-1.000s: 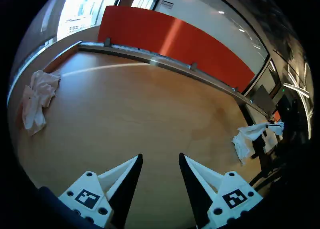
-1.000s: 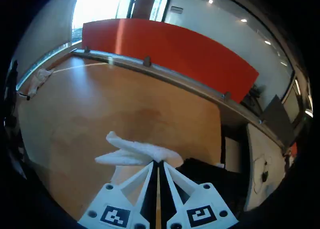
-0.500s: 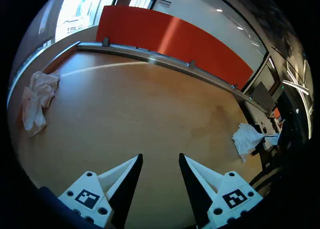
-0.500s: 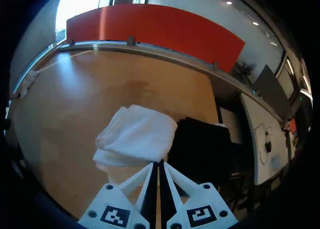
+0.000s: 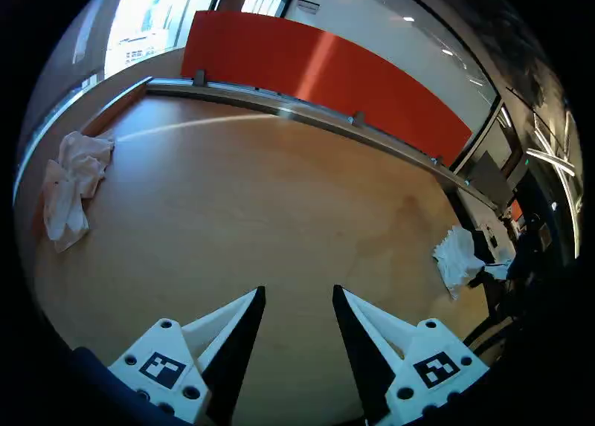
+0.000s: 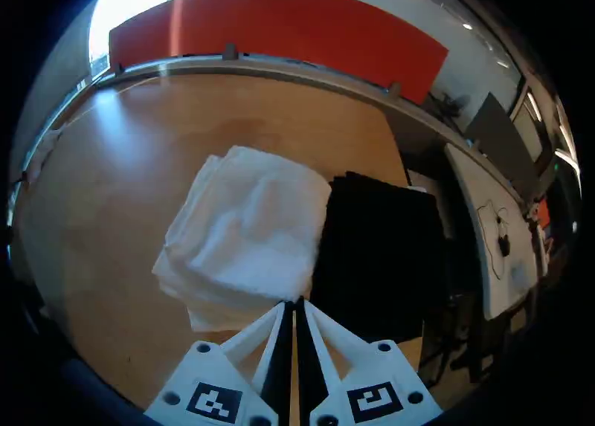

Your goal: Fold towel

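Carrying square black-and-white markers (image 5: 162, 368) on their white plastic bodies, both grippers point across a smooth, orange-brown wooden table (image 5: 260, 195).

The right gripper (image 6: 295, 303) is closed to a thin slit on the near edge of the towel (image 6: 249, 236). The towel is white and nubbly. It is folded into a thick, roughly square stack whose layers show along the left and near sides, and it lies flat by the table's right edge. Its right side meets a flat black object (image 6: 379, 255) that I cannot identify.

The left gripper (image 5: 297, 288) holds nothing. Its dark-faced fingers are spread well apart over bare wood. In the left gripper view a crumpled pale cloth (image 5: 67, 188) lies at the table's far left corner, well apart from the towel.

A metal rail (image 5: 312, 117) runs along the far edge of the table, with a red panel (image 5: 327, 76) standing behind it. A bright window (image 5: 149, 17) lies beyond the panel. A white desk (image 6: 498, 233) with a thin cable on it stands to the right.
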A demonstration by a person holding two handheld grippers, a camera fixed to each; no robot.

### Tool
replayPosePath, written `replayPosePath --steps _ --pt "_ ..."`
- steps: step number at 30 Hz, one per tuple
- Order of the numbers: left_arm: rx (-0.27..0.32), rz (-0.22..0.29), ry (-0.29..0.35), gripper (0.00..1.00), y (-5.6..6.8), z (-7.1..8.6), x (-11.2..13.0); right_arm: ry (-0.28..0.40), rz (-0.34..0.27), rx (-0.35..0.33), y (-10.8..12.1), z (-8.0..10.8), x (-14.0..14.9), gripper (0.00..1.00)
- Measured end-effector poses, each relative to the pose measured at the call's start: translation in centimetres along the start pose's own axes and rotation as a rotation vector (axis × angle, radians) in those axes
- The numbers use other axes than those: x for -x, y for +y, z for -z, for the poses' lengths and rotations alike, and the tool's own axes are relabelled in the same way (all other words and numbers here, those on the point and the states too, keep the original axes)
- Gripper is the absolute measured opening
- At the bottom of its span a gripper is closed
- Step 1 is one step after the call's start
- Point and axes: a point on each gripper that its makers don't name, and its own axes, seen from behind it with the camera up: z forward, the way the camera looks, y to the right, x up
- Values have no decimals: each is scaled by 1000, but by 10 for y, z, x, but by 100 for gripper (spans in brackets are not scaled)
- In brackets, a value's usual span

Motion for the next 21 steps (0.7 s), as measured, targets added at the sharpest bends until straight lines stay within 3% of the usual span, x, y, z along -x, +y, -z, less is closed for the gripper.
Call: replayPosePath --steps 21 --pt "-14 1 -7 66 -4 2 5 -73 -32 55 15 -28 23 3"
